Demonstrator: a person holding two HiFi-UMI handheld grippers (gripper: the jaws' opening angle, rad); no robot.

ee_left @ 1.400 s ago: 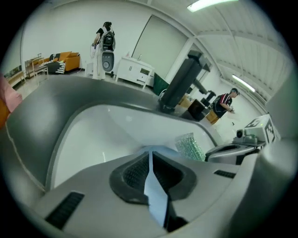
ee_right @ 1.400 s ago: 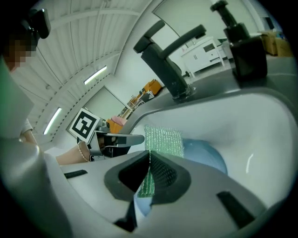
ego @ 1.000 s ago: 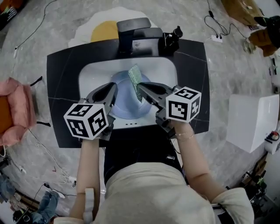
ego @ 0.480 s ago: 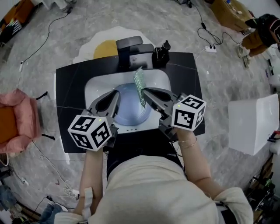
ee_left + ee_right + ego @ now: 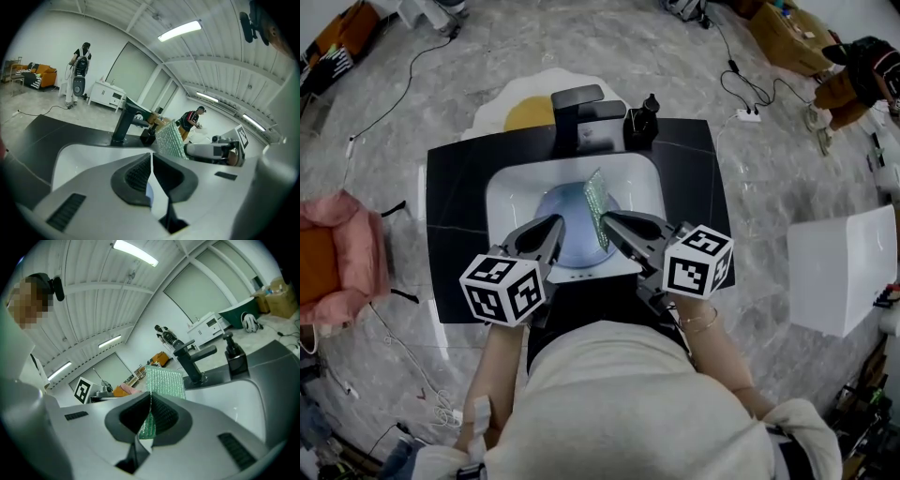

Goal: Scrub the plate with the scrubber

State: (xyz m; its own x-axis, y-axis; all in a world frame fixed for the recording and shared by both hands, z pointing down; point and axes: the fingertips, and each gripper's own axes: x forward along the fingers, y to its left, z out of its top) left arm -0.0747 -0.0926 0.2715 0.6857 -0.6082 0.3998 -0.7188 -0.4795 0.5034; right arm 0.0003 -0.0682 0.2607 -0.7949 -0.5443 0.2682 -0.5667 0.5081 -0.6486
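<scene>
A light blue plate (image 5: 575, 234) lies in the white sink (image 5: 508, 192). My left gripper (image 5: 555, 225) hangs over the plate's left edge with its jaws shut, tip against tip (image 5: 151, 157). Only a sliver of blue shows in the gap behind the tips, and I cannot tell whether they touch the plate. My right gripper (image 5: 606, 218) is shut on a green mesh scrubber (image 5: 597, 204), which stands upright above the plate's middle. In the right gripper view the scrubber (image 5: 165, 380) sticks up out of the closed pads (image 5: 150, 399).
The sink is set in a black counter (image 5: 455, 206). A black faucet (image 5: 577, 108) and a dark soap dispenser (image 5: 642, 120) stand behind it. A white box (image 5: 839, 267) sits on the floor at right and a pink seat (image 5: 337, 253) at left. Cables trail over the floor.
Both grippers have risen and drawn back toward the sink's near edge. The scrubber came along in the right gripper. The plate stays in the sink.
</scene>
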